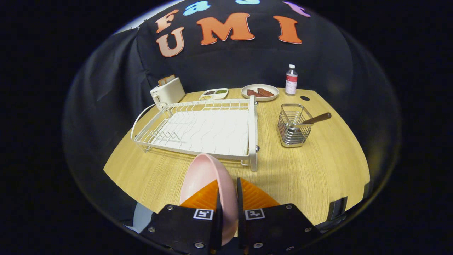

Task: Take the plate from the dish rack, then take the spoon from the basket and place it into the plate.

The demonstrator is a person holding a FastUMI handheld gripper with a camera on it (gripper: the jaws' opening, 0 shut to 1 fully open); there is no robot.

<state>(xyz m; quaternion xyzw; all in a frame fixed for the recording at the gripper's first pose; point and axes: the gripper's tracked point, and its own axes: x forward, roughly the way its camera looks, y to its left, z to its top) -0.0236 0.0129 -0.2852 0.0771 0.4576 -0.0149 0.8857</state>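
The plate (208, 184) is pink, smooth and stiff, likely plastic or melamine and so light, though its glossy face looks slippery and a hard knock on the table (311, 177) could chip it if it is ceramic. It stands on edge between the fingers of the claw (228, 198), out of the rack (201, 129) and held over the bare wood just in front of the rack's near rail. The rim is the sensible place to take it, and that is where it is taken: one finger lies against the hollow face, the other against the back, so the claw is nearly closed, pinching the thin rim with both pads. Held by one edge, the plate may swing or slide in the grip, so it wants a steady wrist and a gentle set-down, flat and face up. The spoon (311, 120) waits in the wire basket (292, 127), well off to the right of the rack, its brown handle leaning out over the basket's rim; the handle is slim, stiff and light, and its free end is the obvious place to grasp it. The bowl of the spoon is hidden down among the wires.
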